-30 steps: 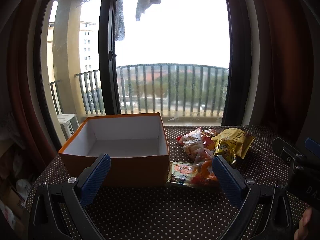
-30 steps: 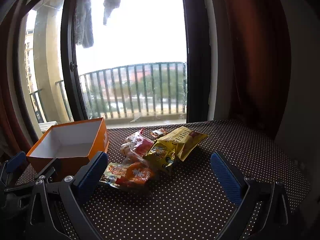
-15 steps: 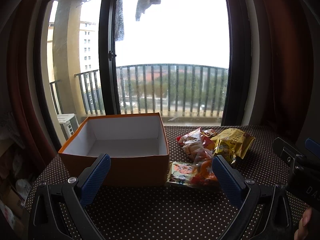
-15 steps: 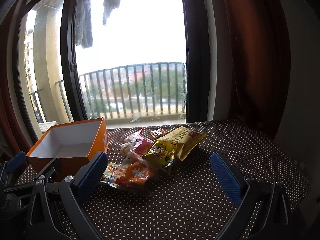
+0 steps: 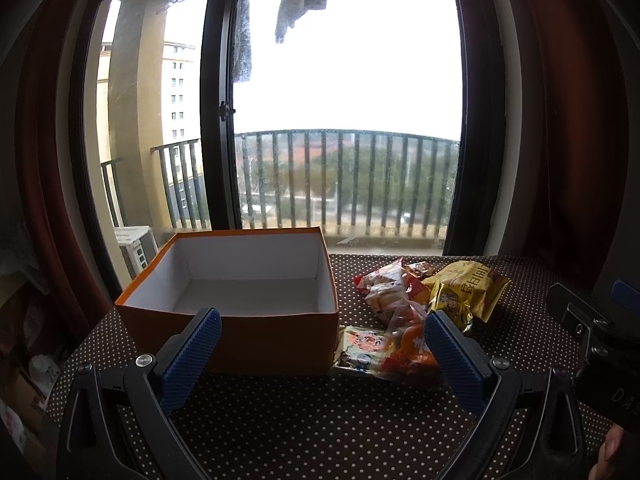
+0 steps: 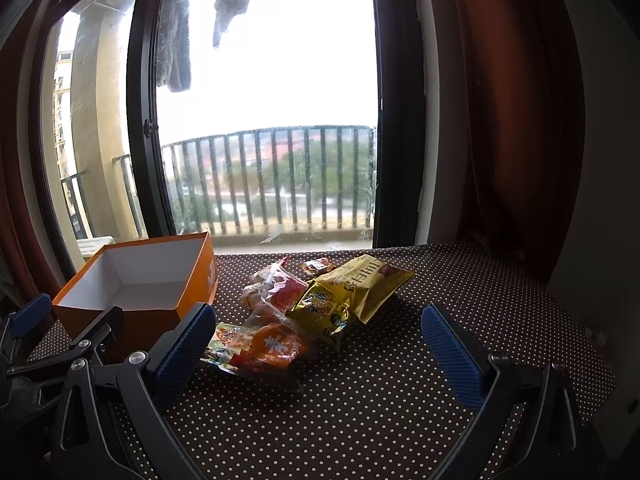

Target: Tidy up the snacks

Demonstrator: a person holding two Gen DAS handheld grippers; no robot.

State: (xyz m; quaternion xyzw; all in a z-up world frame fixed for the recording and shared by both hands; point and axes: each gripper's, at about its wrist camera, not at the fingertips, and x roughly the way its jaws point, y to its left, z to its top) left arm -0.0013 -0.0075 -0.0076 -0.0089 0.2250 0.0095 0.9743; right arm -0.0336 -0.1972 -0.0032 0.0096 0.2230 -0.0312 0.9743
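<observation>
Nothing has moved since the earlier frames: both rigs, the box and the snack pile sit where they were.

Left hand-held gripper (image 5: 320, 342): jaws spread wide, nothing between them, low centre of the left wrist view. Its left finger (image 5: 191, 354) overlaps the near wall of the orange box (image 5: 256, 336); its right finger (image 5: 452, 354) overlaps the near end of the pile.

Right hand-held gripper (image 6: 316, 340): also wide open and empty, low centre of the right wrist view, pointed at the pile.

Orange box: open top, white inside, empty. It stands left of centre on the polka-dot counter (image 6: 380, 400), near wall facing the camera, far wall close to the window-side edge.

Snacks, centre right in the left wrist view, just beside the box's right wall:
- flat packet (image 5: 360, 346) lying nearest the box, close to its lower right corner; contact can't be told
- clear bag with orange print (image 6: 276, 344) on top of it, long axis running away from the camera
- clear red-and-white bag (image 6: 276, 286) behind
- small yellow bag (image 6: 320, 310) overlapped with the large yellow bag (image 6: 368, 282), whose long axis slants toward the upper right
- small wrapped piece (image 6: 317, 266) at the far end

Open room: bare counter right of the pile out to the right edge by the curtain (image 6: 520, 120), plus a clear strip in front of both grippers.
</observation>
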